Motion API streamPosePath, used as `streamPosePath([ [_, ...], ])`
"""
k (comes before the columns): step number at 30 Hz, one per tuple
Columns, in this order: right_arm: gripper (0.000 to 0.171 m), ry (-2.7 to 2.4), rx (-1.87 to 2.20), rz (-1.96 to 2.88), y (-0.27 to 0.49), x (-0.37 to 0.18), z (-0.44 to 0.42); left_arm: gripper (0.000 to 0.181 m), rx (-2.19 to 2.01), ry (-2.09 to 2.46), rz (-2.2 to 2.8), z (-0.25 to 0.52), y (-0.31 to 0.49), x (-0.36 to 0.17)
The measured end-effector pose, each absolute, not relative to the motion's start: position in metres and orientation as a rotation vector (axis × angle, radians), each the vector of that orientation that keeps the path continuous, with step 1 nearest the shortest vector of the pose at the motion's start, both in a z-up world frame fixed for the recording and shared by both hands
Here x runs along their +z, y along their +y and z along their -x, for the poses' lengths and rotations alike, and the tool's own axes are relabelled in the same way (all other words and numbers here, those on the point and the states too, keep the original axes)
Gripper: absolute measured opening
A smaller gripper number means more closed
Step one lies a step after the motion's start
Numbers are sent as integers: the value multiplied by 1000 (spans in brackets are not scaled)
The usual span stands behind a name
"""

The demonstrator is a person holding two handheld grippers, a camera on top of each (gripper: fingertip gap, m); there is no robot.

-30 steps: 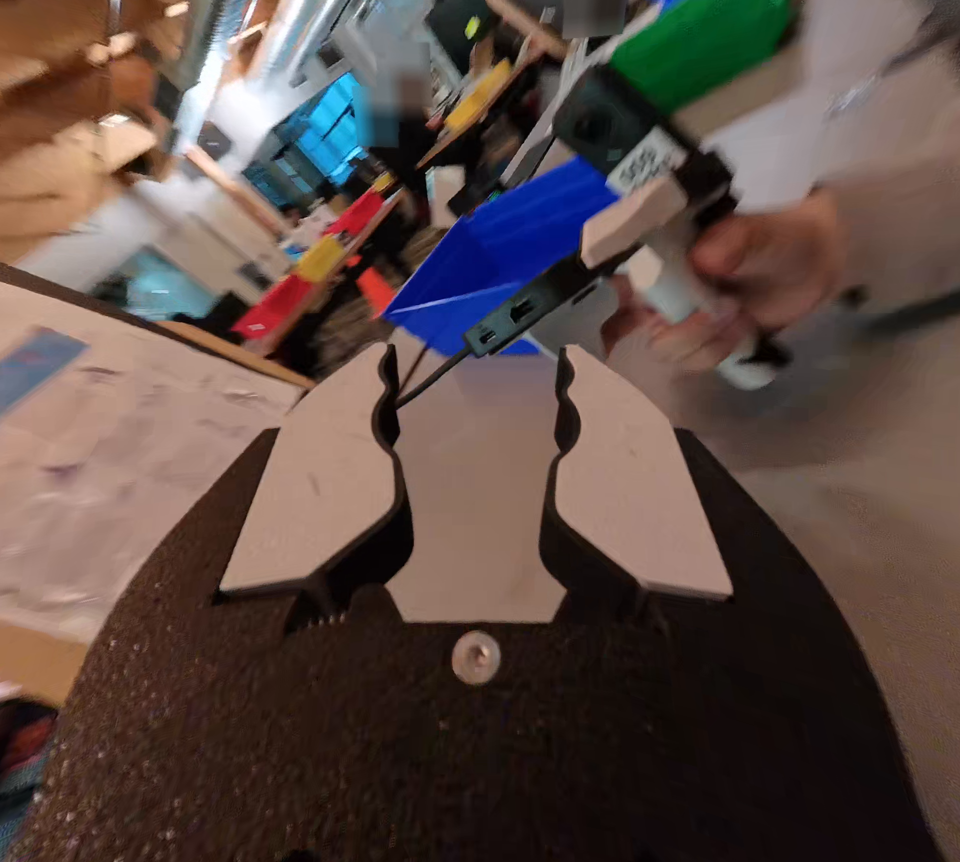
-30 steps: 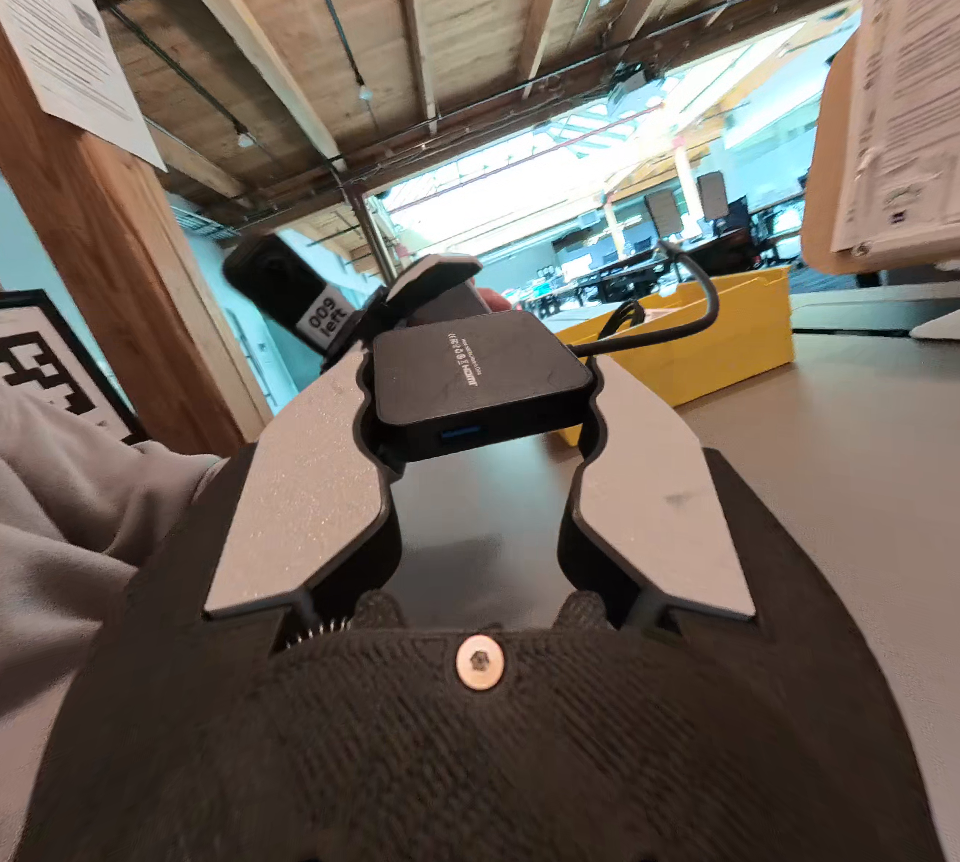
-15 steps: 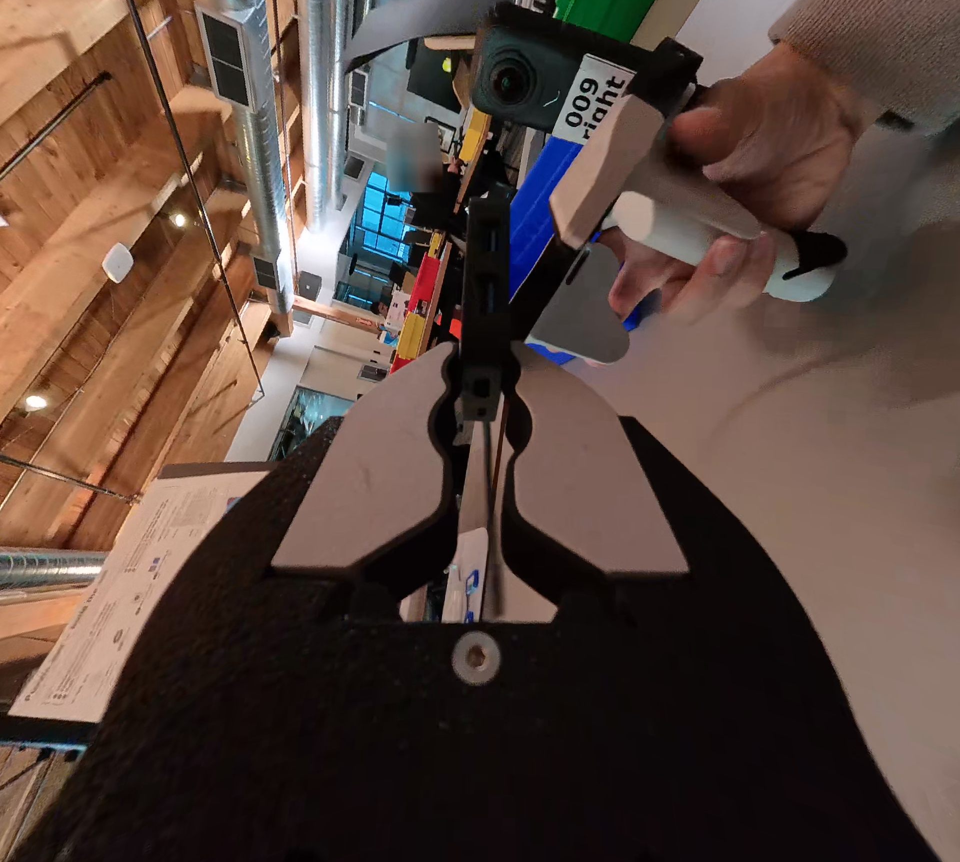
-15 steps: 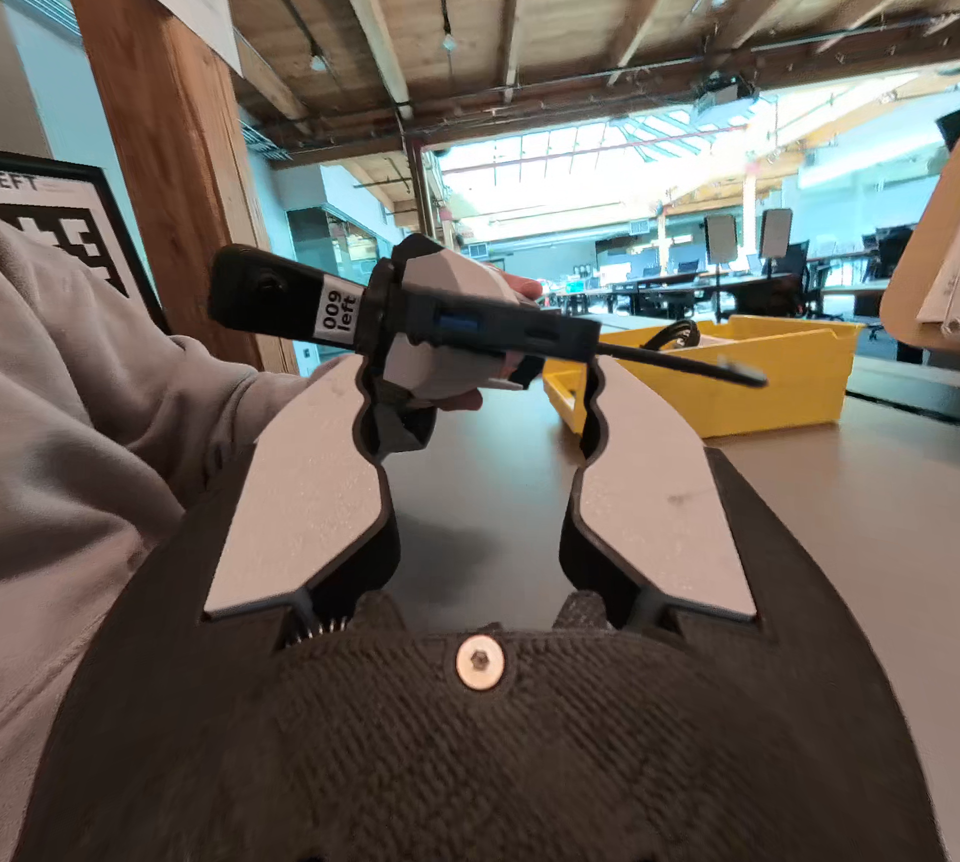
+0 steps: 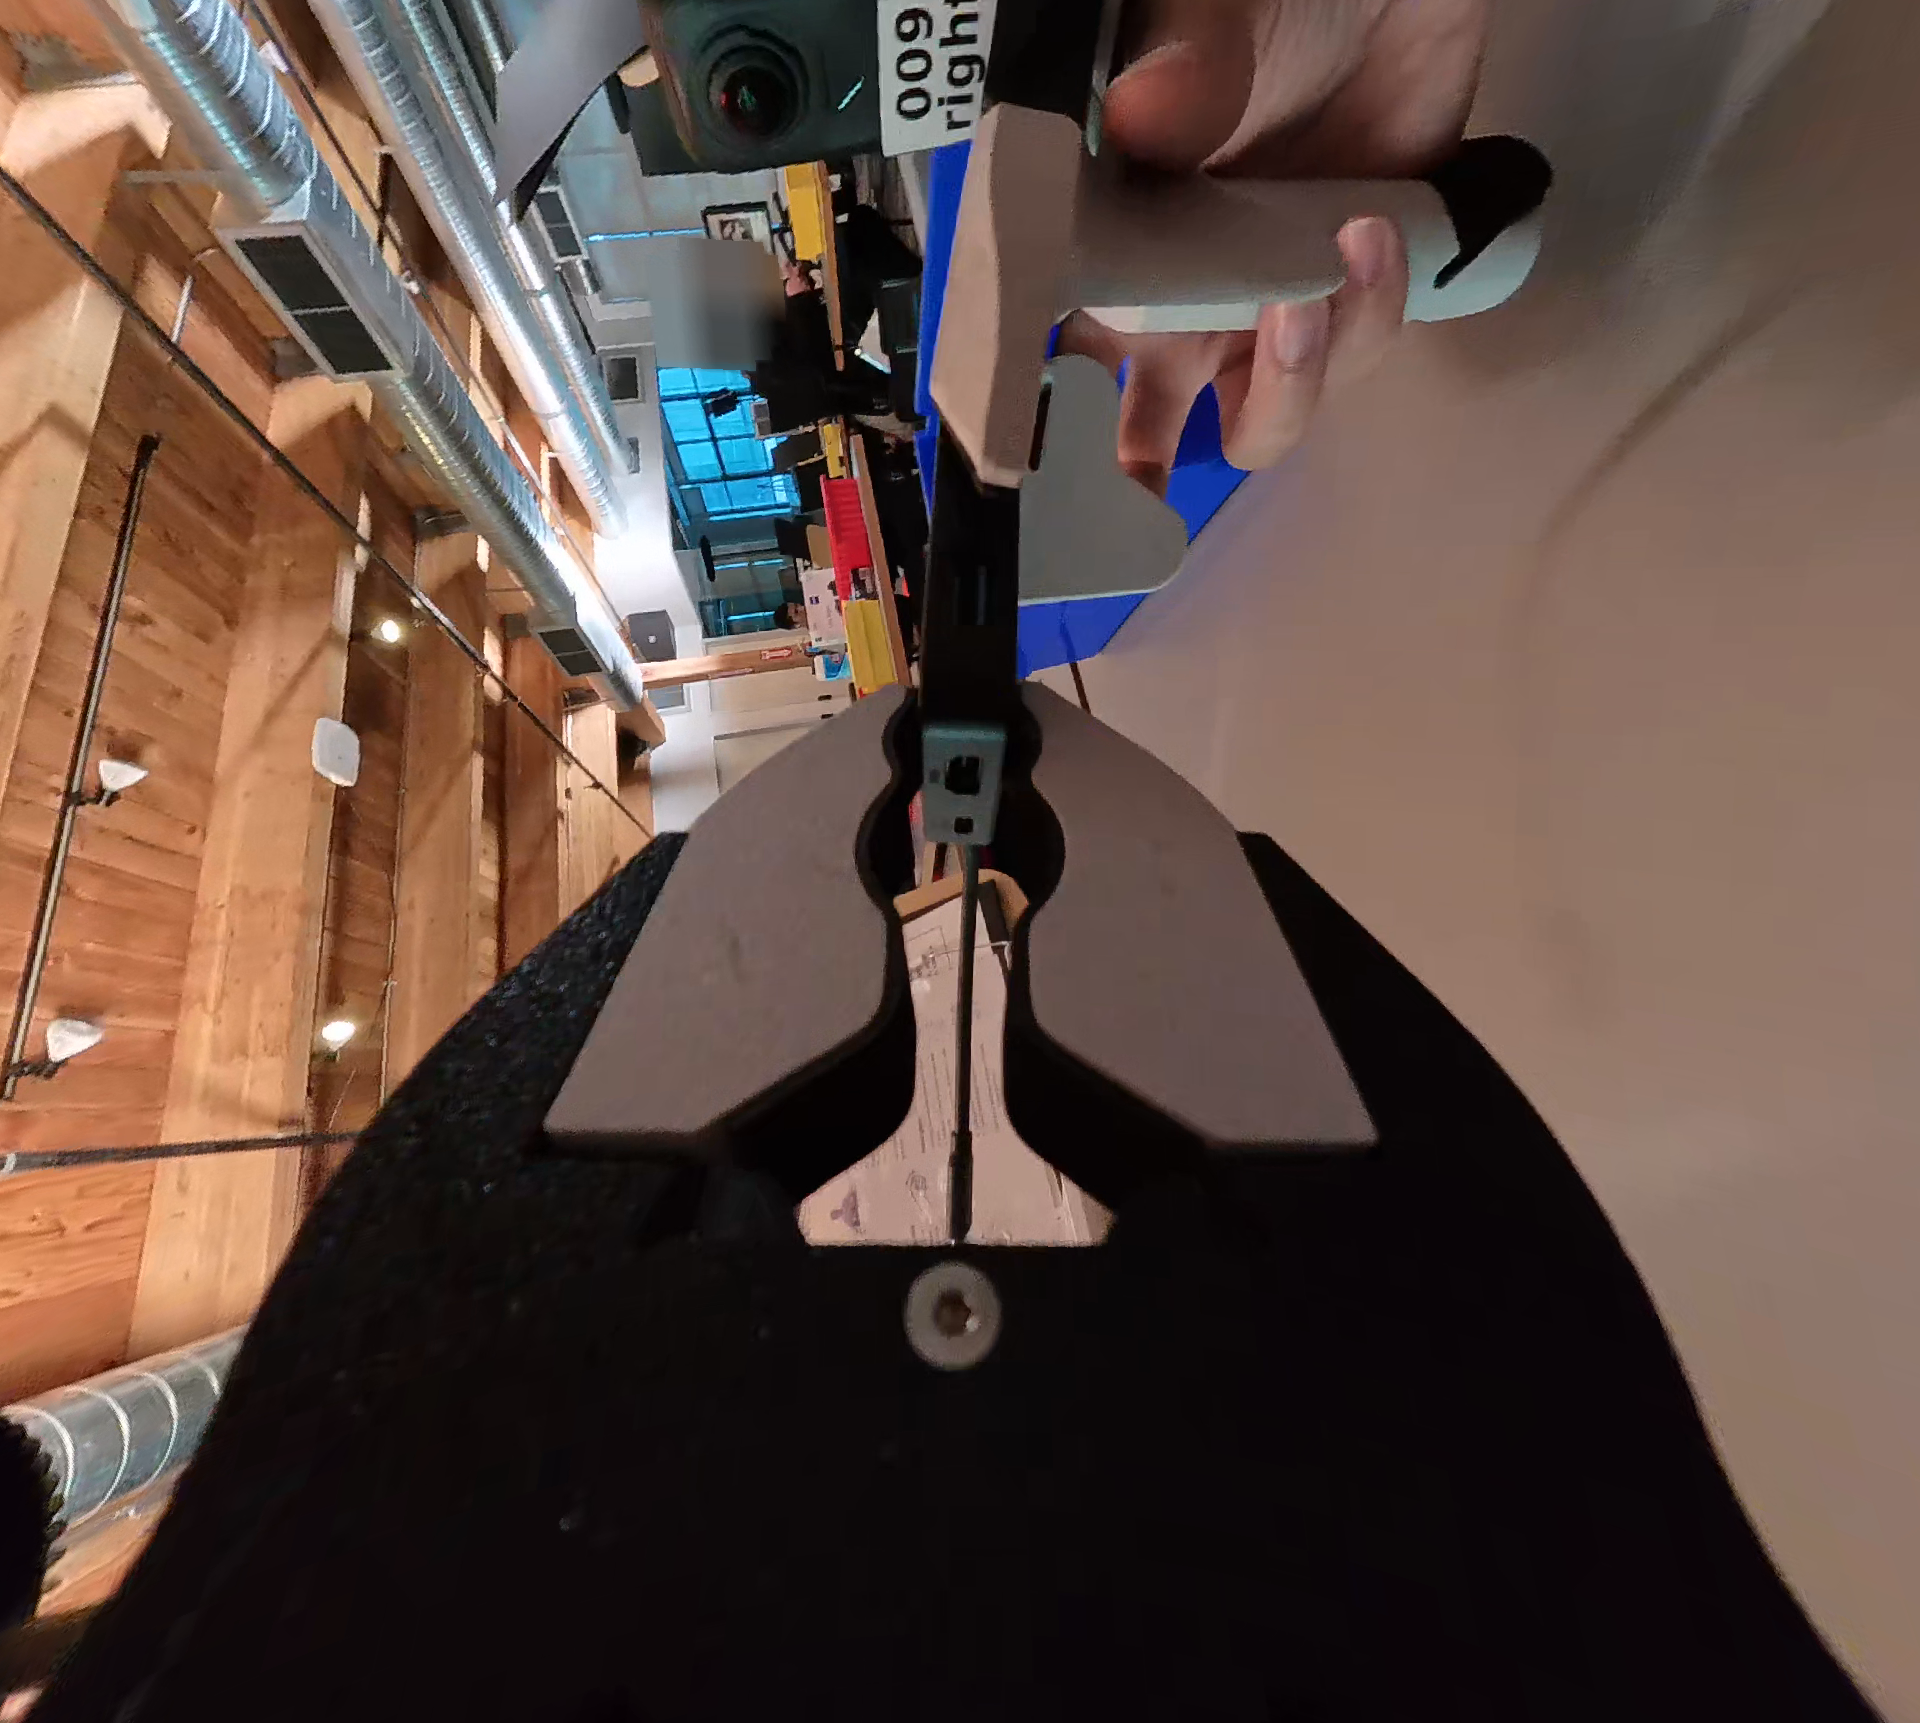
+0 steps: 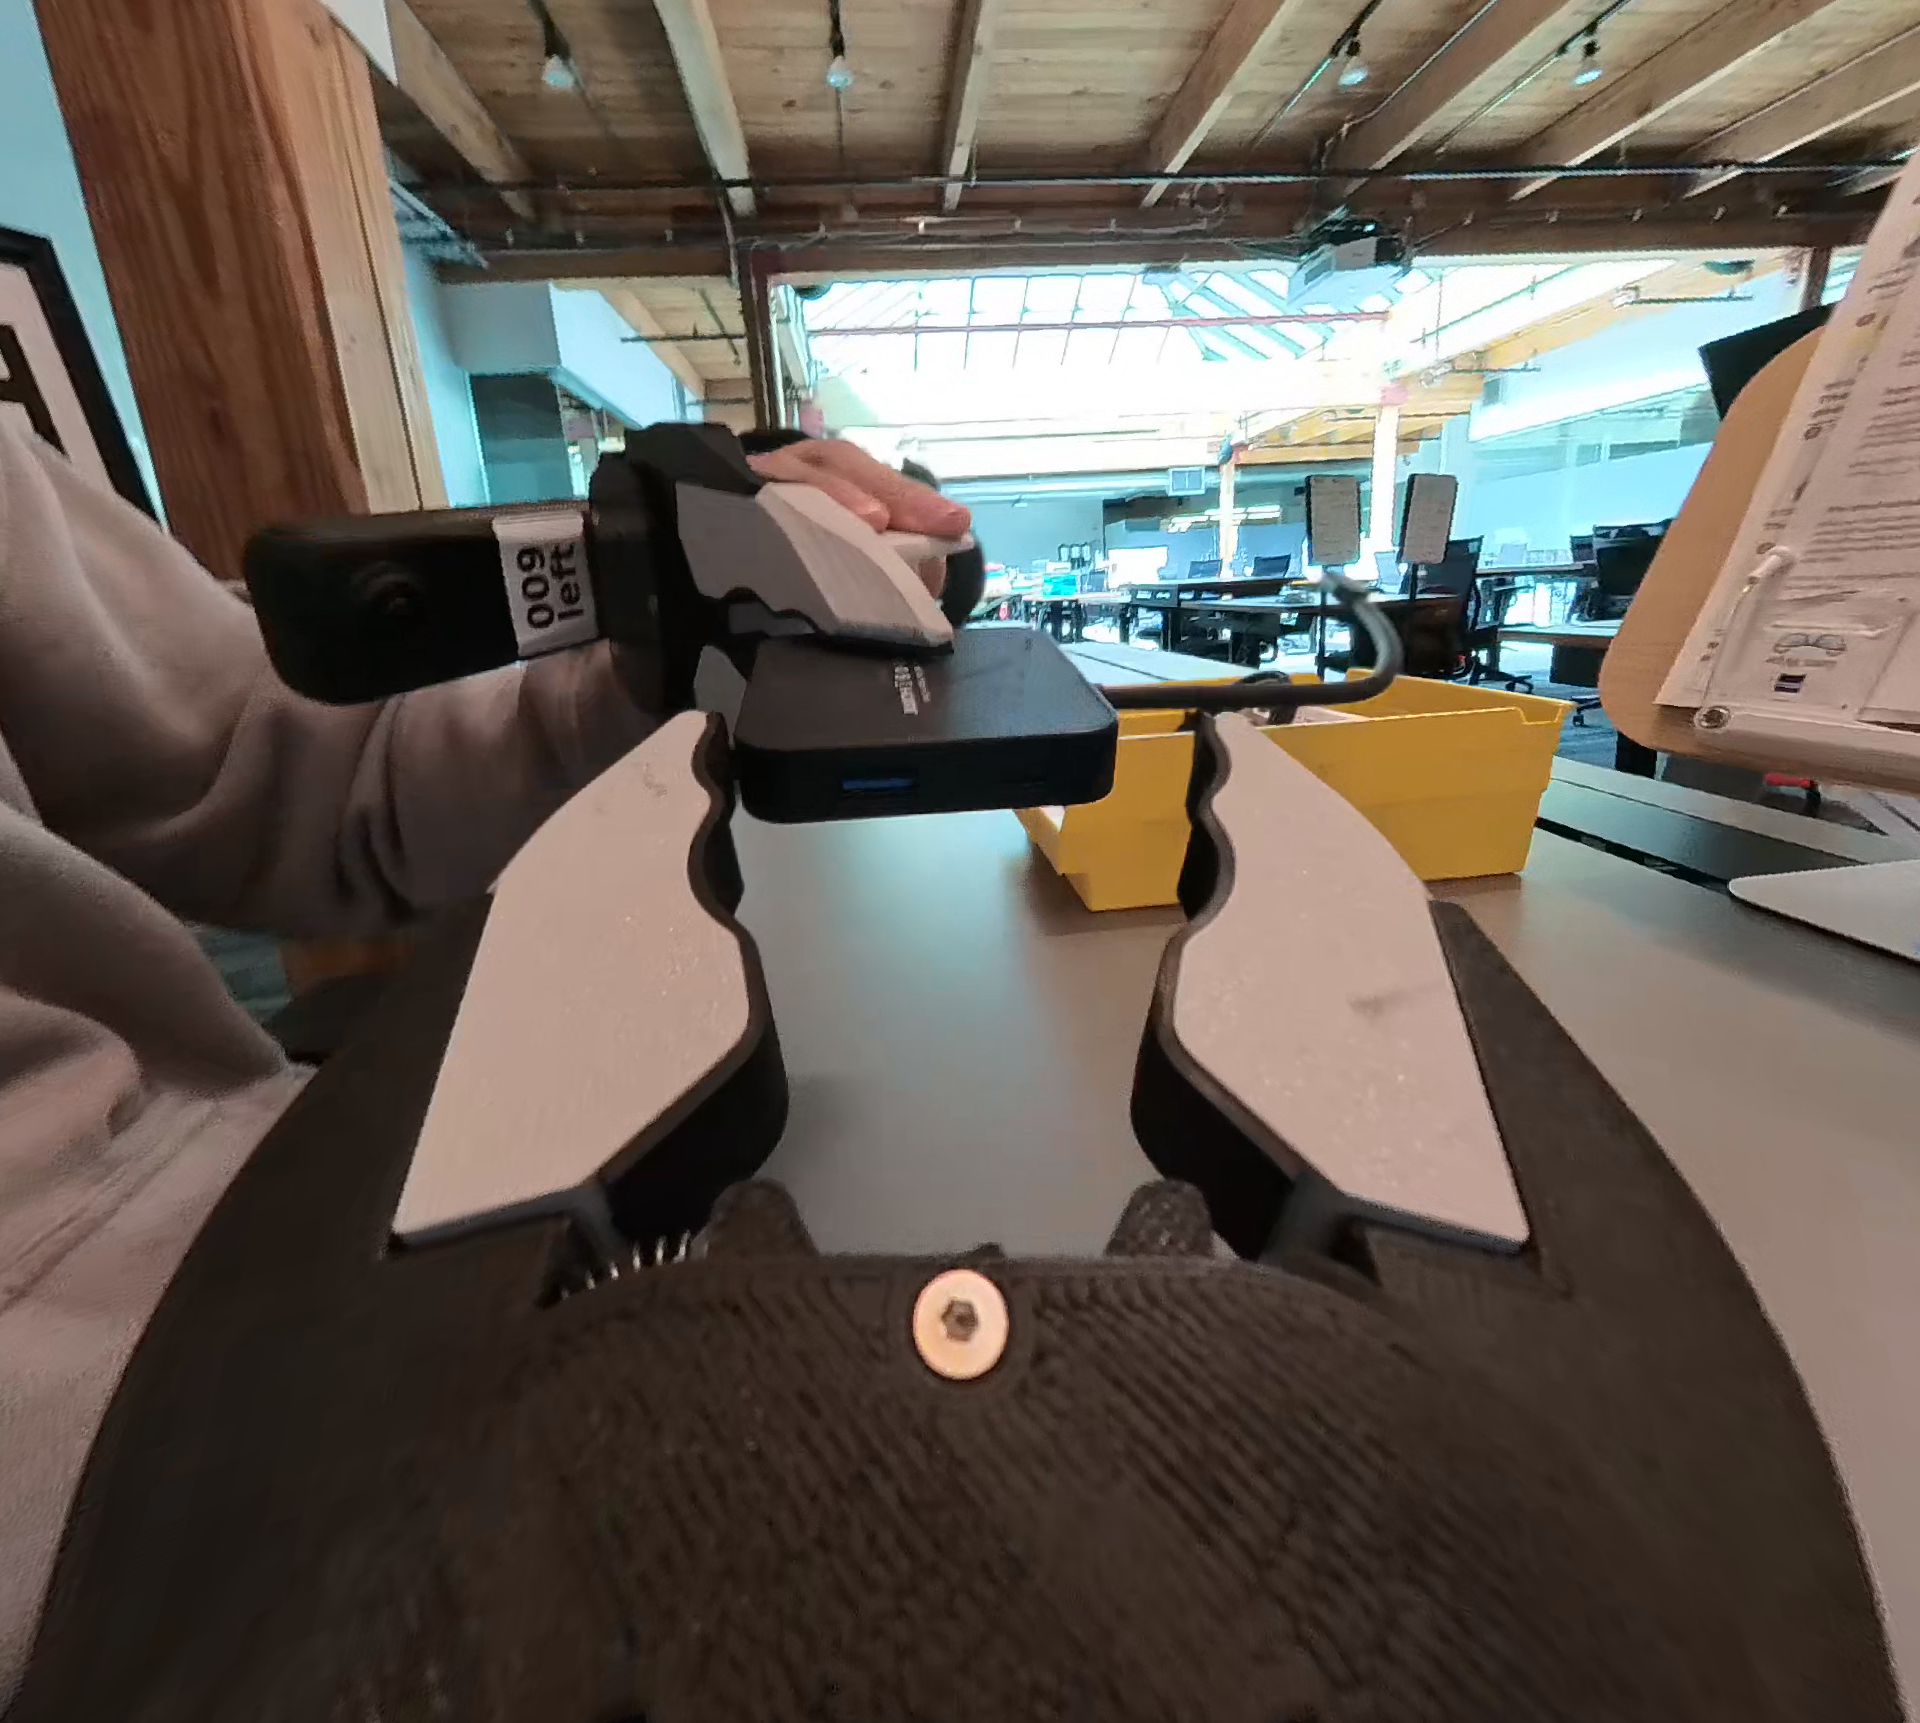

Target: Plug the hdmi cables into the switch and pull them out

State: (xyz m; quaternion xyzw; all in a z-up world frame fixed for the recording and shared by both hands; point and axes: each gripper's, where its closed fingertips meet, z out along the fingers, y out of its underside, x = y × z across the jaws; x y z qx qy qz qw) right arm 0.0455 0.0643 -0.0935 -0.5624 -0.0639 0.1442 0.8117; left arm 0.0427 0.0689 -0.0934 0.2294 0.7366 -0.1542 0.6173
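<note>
The switch [image 6: 925, 717] is a flat black box held level above the table. My left gripper [image 5: 961, 728] is shut on one short end of it, and its upper finger [image 6: 831, 561] shows on top of the box in the right wrist view. In the left wrist view the switch [image 5: 971, 593] stands edge-on. My right gripper [image 6: 956, 800] is open, with the switch's near edge between its fingertips and a gap on the right side. A black cable [image 6: 1361, 665] leaves the switch's far end. The ports on the near edge hold no plugs.
A yellow bin [image 6: 1403, 769] stands on the grey table [image 6: 1662, 998] behind the switch. A board with papers [image 6: 1818, 582] leans at the right. A wooden post [image 6: 229, 219] is at the left. A blue bin [image 5: 1195, 478] lies behind the right gripper's finger [image 5: 1003, 291].
My right gripper let go of the switch and opened. My left gripper closed on the switch's end and has rolled it, so it now lies flat before the right gripper.
</note>
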Motion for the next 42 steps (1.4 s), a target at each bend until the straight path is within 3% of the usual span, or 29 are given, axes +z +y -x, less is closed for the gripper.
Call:
streamPosePath([
  [6, 71, -176, 310, 1198, 67, -95, -36, 14, -314, 1721, -607, -41, 68, -95],
  [14, 72, -129, 268, 1226, 78, -95, -37, 15, -346, 1744, -548, -44, 80, -91],
  [19, 72, -56, 286, 1199, 80, -95, -45, 43, -680, 1773, -154, -49, 95, -77],
  [23, 72, -24, 250, 1192, 75, -98, -54, 41, -1052, 1659, 218, -42, 140, -37],
  [26, 72, -1, 258, 1154, 70, -95, -61, 36, -1086, 1574, 626, -50, 222, -12],
  [31, 72, -17, 259, 1132, 68, -94, -62, 41, -792, 1706, 1392, -46, 356, -66],
  [42, 72, -18, 237, 1146, 68, -96, -63, 35, -942, 1659, 1921, -101, 387, -149],
])
